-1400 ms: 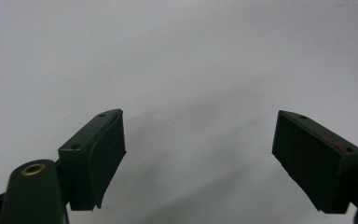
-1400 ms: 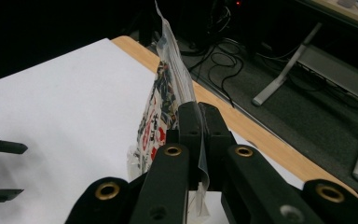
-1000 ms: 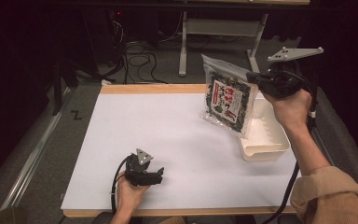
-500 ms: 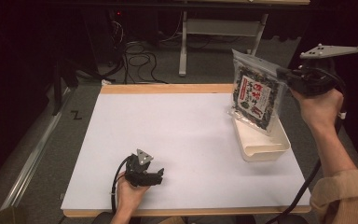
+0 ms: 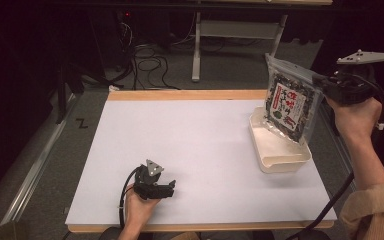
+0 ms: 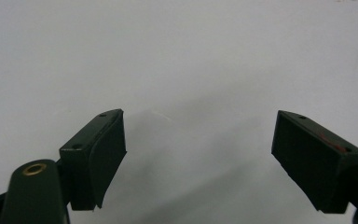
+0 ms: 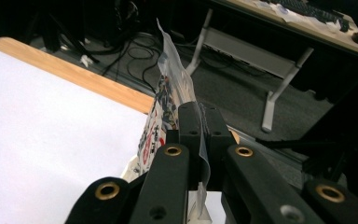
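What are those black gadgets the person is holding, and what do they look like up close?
They are handheld grippers. The left gripper is black, with a small grey three-cornered plate on top and a black cable looping from it. Its two jaws are flat, dark rectangular blocks. The right gripper is black too, with a larger grey plate, brass-coloured rivets on its arms and a trailing black cable. The person's right arm wears a tan sleeve.

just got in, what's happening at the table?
A person works two handheld grippers at a white-topped table. The right gripper is shut on the top edge of a snack pouch, holding it in the air above a white tray at the table's right side. The left gripper rests low near the front edge, fingers open, holding nothing.
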Action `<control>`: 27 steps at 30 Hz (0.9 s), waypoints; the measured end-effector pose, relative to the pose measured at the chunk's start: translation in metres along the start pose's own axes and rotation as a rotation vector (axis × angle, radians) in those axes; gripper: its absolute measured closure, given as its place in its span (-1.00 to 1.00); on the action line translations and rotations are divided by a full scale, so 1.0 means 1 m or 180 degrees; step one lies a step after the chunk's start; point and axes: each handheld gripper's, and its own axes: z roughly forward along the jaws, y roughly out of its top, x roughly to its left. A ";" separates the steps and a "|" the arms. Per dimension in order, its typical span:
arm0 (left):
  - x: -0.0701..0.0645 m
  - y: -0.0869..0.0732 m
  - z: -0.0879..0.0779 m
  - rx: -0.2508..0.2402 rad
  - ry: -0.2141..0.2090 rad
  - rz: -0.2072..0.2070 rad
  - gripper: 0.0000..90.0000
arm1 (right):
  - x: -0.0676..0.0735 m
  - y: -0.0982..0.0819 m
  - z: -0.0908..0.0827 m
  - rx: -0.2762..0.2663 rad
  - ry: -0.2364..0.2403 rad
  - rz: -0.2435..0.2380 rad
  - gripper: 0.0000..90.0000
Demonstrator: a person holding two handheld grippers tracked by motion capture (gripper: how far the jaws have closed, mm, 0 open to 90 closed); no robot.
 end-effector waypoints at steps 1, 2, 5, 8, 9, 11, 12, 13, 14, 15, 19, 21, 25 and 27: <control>0.000 0.000 0.000 0.0000 -0.0002 -0.0005 -0.60 | -0.001 -0.002 0.002 0.0017 -0.0009 0.0022 1.00; 0.000 0.000 0.000 0.0001 0.0001 0.0000 -0.60 | -0.001 -0.003 0.005 0.0015 -0.0006 0.0004 1.00; 0.000 -0.001 0.000 0.0005 -0.0003 -0.0016 -0.60 | -0.002 -0.008 0.015 0.0084 -0.0035 0.0015 1.00; 0.000 -0.001 0.000 0.0009 0.0001 -0.0008 -0.60 | -0.004 -0.010 0.024 0.0108 -0.0033 0.0057 1.00; 0.000 -0.001 0.000 0.0008 -0.0003 -0.0002 -0.60 | -0.004 -0.010 0.027 0.0113 -0.0051 0.0072 1.00; -0.002 -0.001 -0.001 0.0003 0.0000 0.0022 -0.60 | -0.003 -0.011 0.031 0.0078 -0.0030 0.0092 1.00; -0.002 -0.002 -0.001 0.0007 0.0001 0.0030 -0.60 | -0.003 -0.012 0.033 0.0060 -0.0031 0.0084 1.00; -0.002 -0.002 -0.001 0.0014 0.0002 0.0026 -0.60 | -0.002 -0.012 0.034 0.0065 -0.0020 0.0092 1.00; -0.001 -0.002 -0.001 0.0017 0.0002 0.0012 -0.60 | -0.002 -0.013 0.035 0.0067 -0.0007 0.0072 1.00; 0.000 -0.002 0.000 0.0026 0.0003 0.0004 -0.60 | -0.002 -0.013 0.036 0.0055 -0.0015 0.0055 1.00; -0.001 -0.001 -0.001 0.0008 0.0010 0.0021 -0.59 | -0.003 -0.013 0.038 0.0007 0.0034 0.0091 1.00; -0.001 -0.001 0.000 0.0024 0.0008 0.0029 -0.59 | -0.001 -0.012 0.039 -0.0011 0.0018 0.0079 1.00; -0.002 -0.002 -0.001 0.0015 -0.0006 0.0020 -0.59 | 0.004 -0.008 0.043 0.0049 0.0017 0.0046 1.00; -0.002 -0.001 -0.001 0.0007 0.0002 0.0030 -0.59 | 0.006 -0.006 0.046 0.0044 0.0005 0.0006 1.00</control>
